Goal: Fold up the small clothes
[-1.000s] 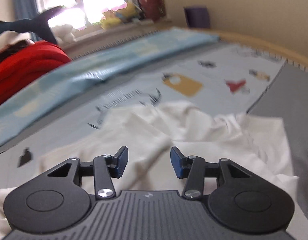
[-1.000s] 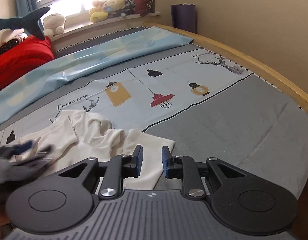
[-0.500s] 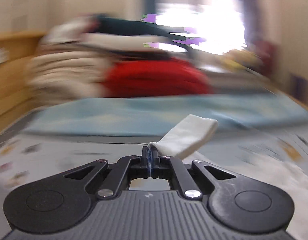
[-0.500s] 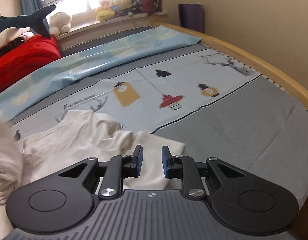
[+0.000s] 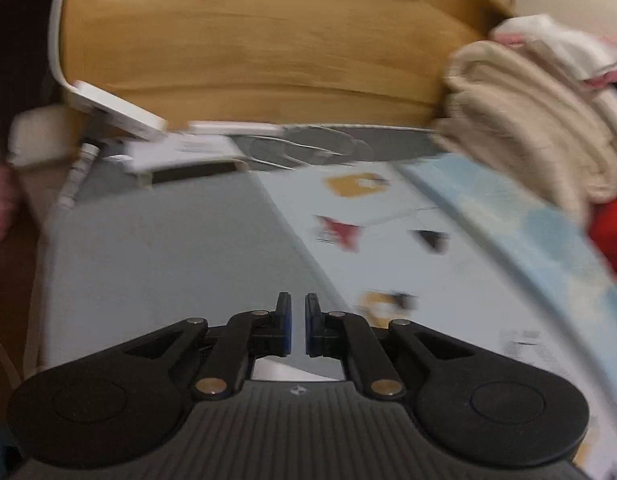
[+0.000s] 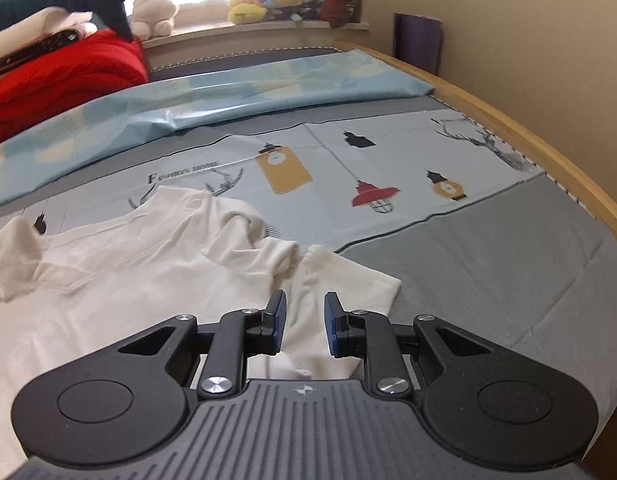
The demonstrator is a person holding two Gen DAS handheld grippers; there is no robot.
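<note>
One white shirt [image 6: 156, 276], crumpled, near left on the bed [image 6: 488, 272]. Right gripper [image 6: 304, 320]: fingers apart over its hem, nothing clamped. Left gripper [image 5: 297, 322]: turned away, fingers opening, narrow gap, empty. Step: spreading flat. Next: both pinch corners.

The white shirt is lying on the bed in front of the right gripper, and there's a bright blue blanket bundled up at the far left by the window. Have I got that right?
Not quite. The bundled blanket at the far left is red, not blue, as the right wrist view shows. The rest holds: the white shirt lies on the bed in front of the right gripper.
</note>
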